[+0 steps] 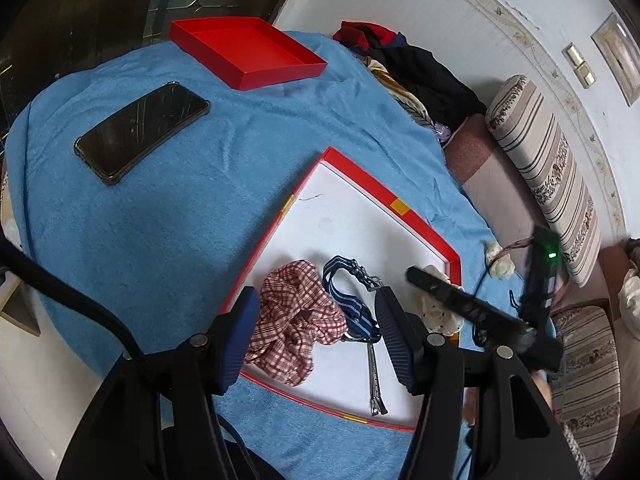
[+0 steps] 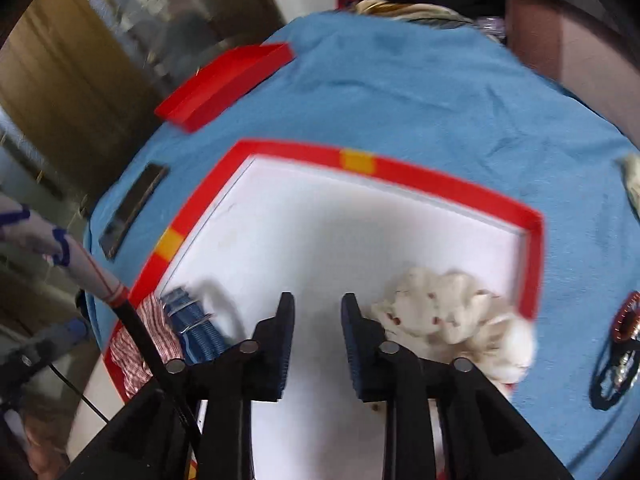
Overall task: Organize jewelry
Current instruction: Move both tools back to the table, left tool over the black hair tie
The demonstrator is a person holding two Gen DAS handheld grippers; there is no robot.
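A red box with a white floor [image 1: 424, 232] [image 2: 532, 264] lies on the blue towel. In it are a red-checked scrunchie [image 1: 298, 320] [image 2: 134, 344], a blue striped strap [image 1: 348, 300] [image 2: 196, 330], a metal watch band [image 1: 375, 380] and a cream floral scrunchie [image 1: 434, 312] [image 2: 452, 320]. My left gripper [image 1: 316, 312] is open above the checked scrunchie and strap, holding nothing. My right gripper [image 2: 316, 312] [image 1: 416, 274] is open and empty over the box floor, just left of the cream scrunchie.
A red lid [image 1: 248, 52] [image 2: 224, 84] lies at the far side of the towel, and a black phone [image 1: 140, 132] [image 2: 132, 210] at the left. A dark beaded bracelet [image 2: 618, 352] and a cream item [image 1: 500, 260] lie right of the box. A sofa with clothes [image 1: 420, 76] stands behind.
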